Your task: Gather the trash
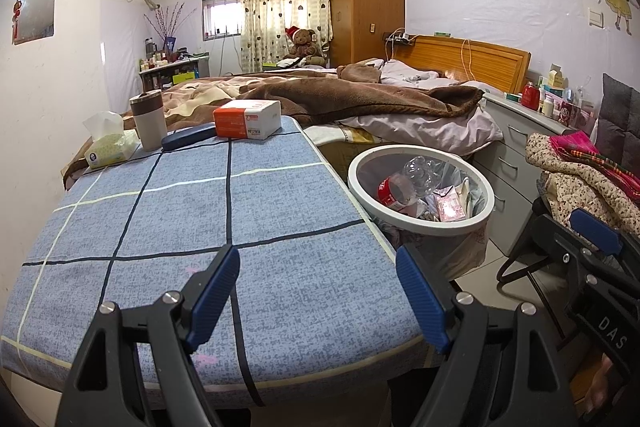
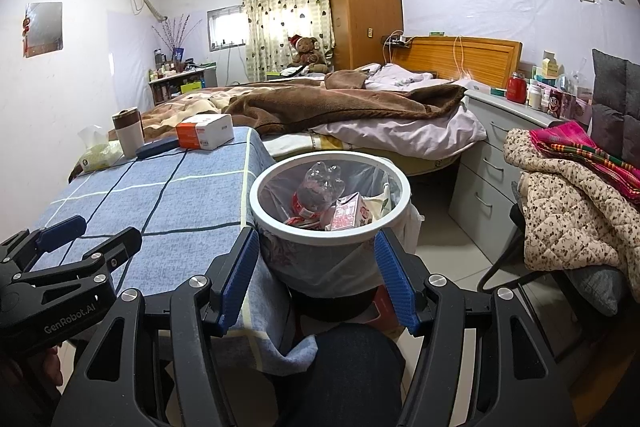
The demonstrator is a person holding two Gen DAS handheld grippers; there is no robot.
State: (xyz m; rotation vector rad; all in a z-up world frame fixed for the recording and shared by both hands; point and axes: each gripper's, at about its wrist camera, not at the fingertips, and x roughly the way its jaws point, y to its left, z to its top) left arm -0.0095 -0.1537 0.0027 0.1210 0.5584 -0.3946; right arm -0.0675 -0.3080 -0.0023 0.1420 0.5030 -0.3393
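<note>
A white-rimmed trash bin (image 1: pixel 488 195) with a plastic liner stands on the floor right of the table; it also shows in the right wrist view (image 2: pixel 405 203). Inside lie a crushed clear cola bottle (image 1: pixel 404 183) (image 2: pixel 318 187), a pink carton (image 1: pixel 450 209) (image 2: pixel 350 215) and scraps. My left gripper (image 1: pixel 318 299) is open and empty over the near edge of the blue checked table (image 1: pixel 240 227). My right gripper (image 2: pixel 318 283) is open and empty just in front of the bin, above the person's knee. Each gripper shows at the edge of the other's view.
At the table's far end stand a tissue pack (image 1: pixel 106 143), a grey-brown cup (image 1: pixel 148 121), a dark blue case (image 1: pixel 188 139) and an orange-white box (image 1: pixel 246 119). A bed with a brown blanket (image 1: pixel 360 99) lies behind. A grey drawer unit (image 1: pixel 516 155) and a chair piled with clothes (image 2: pixel 576 203) stand right.
</note>
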